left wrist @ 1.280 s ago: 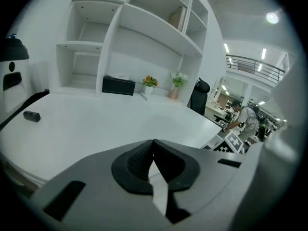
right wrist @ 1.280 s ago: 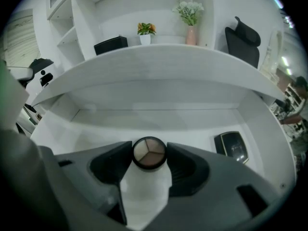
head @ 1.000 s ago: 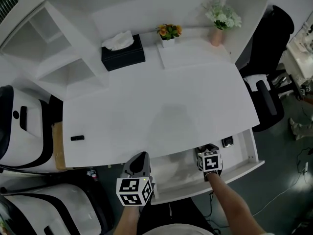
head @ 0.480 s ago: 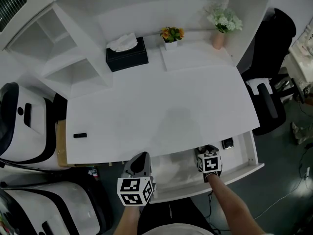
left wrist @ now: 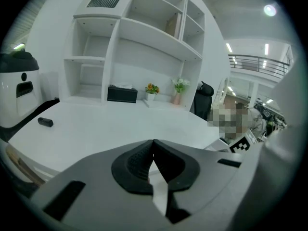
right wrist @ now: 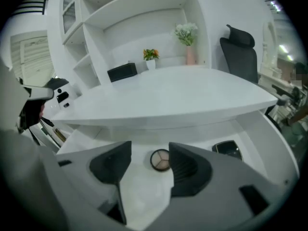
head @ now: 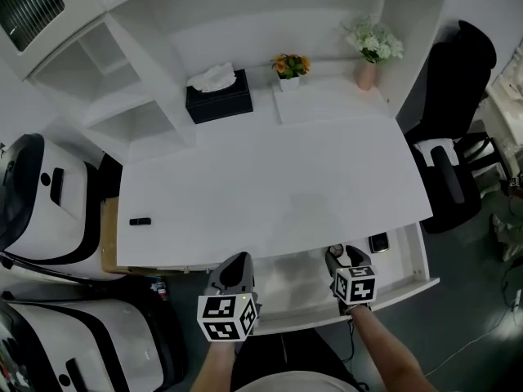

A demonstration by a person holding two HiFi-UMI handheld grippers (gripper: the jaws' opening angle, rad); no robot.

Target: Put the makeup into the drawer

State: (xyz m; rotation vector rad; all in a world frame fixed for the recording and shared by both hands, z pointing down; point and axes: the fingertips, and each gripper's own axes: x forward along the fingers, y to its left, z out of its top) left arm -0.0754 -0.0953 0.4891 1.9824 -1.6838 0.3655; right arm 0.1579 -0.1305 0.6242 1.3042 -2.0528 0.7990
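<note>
The drawer [head: 413, 261] stands pulled out under the desk's front edge. On its white floor lies a round makeup compact [right wrist: 160, 160] with pale pans; it shows between the jaws of my right gripper [right wrist: 149, 151] without touching either. That gripper [head: 343, 257] hangs open above the drawer, empty. To the right in the drawer rests a black square compact [right wrist: 226, 149] [head: 378, 242]. My left gripper [left wrist: 153, 143] is shut on nothing and is held at the desk's front edge, left of the drawer [head: 235, 264].
A small black item [head: 140, 220] lies at the desk's left edge. At the back stand a black tissue box [head: 218, 95], orange flowers [head: 289, 64] and a pink vase [head: 367, 73]. A black chair [head: 456, 129] is at the right, and white machines [head: 41, 211] are at the left.
My right gripper has risen out of the drawer and come back toward its front. The left gripper has kept still. The head camera has tilted a little.
</note>
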